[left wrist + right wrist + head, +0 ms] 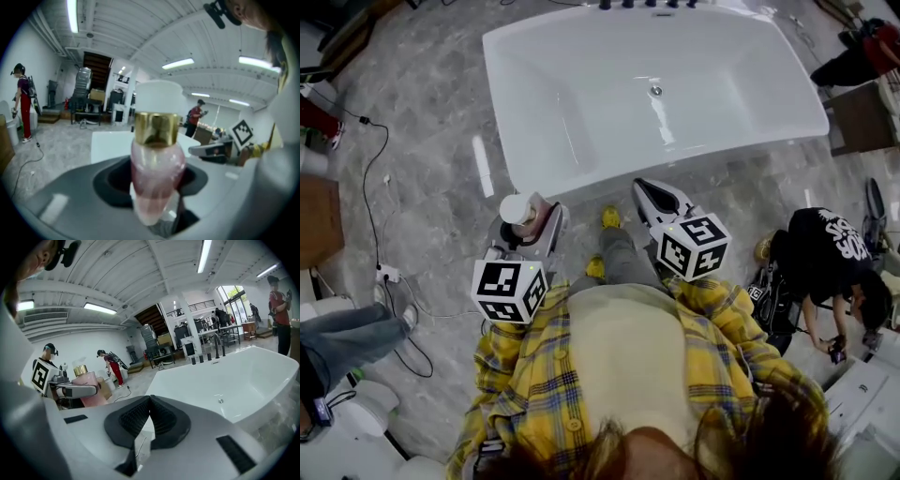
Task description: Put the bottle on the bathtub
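Nothing here reads as words or numbers; the white print on a bystander's black shirt, off to the right of the right jaws, is too small to make out; the marker cubes behind the jaws carry only black-and-white square patterns.

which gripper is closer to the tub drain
Right. The right gripper sits just outside the near rim of the bathtub, in line with the drain; the left gripper, holding the bottle, is farther left.

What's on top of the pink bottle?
The pink bottle has a shiny gold collar on top, and a white cap sits above that. The bottle's opening is covered by them, so it can't be seen.
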A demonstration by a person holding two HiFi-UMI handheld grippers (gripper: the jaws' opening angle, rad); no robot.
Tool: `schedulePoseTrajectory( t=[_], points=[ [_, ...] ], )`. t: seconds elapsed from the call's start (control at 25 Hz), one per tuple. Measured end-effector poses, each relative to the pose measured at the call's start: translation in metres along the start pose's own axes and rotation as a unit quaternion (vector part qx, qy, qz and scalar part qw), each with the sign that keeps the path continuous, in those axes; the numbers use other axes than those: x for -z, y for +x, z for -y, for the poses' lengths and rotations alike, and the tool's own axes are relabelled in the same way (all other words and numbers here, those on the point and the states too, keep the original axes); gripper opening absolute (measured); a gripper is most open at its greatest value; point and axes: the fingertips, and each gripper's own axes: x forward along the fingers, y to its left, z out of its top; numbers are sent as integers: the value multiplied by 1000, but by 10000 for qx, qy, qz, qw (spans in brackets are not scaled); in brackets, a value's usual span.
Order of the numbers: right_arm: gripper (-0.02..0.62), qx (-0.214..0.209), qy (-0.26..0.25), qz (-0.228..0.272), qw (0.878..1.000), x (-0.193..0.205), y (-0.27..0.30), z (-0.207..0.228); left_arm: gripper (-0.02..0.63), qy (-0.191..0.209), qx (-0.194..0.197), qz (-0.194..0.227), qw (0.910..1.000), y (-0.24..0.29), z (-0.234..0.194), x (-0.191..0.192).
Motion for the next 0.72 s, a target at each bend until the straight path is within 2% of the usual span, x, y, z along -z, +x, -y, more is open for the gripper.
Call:
schedulePoseTrajectory(
  t=[0.44,0.72],
  points=[
    [14,-410,-158,-173,9989,-53,66,45,221,-112,-323,-29,9994,63,-27,-41],
    [14,-644,-214,-269,9973,-71,97,66,221,-189,-623,-30,9979,94,-50,-57]
  ],
)
